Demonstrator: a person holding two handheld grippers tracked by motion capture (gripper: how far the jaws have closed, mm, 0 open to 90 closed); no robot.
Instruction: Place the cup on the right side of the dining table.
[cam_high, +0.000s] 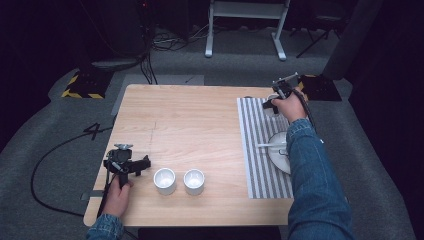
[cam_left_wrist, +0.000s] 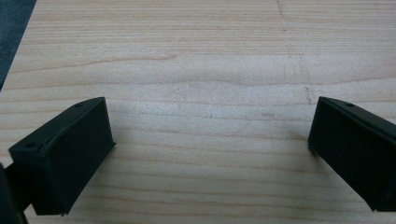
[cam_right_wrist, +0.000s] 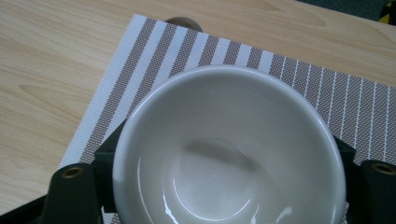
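So the right gripper (cam_high: 272, 104) is way out at the far right end of the table (cam_high: 190, 120), over the far end of the striped mat (cam_high: 252, 150), and it's got a white cup (cam_right_wrist: 229, 149) sitting between its jaws. In the right gripper view you look straight down into the cup, glossy and empty inside, with a black jaw hugging each side of it, so it's clamped on the cup as far as I can see. The cup sits over the mat's far left corner area, with bare wood beyond the mat edge. Can't tell if the cup's bottom is touching the mat or just off it. In the high view the cup (cam_high: 271, 100) is mostly hidden behind the hand, just a bit of white peeking out. Nearer on the same mat there's a white plate (cam_high: 280, 152) with a spoon (cam_high: 270, 145) lying across it, partly covered by the denim sleeve. The left gripper (cam_high: 145, 164) is at the near left of the table, well apart from all that, resting low with its jaws spread wide and nothing in them; the left gripper view (cam_left_wrist: 210, 140) has just plain wood grain between the two black jaws. Just to its right are two more white cups, a left cup (cam_high: 164, 180) and a right cup (cam_high: 194, 181), upright, side by side near the front edge, close together but not touching.
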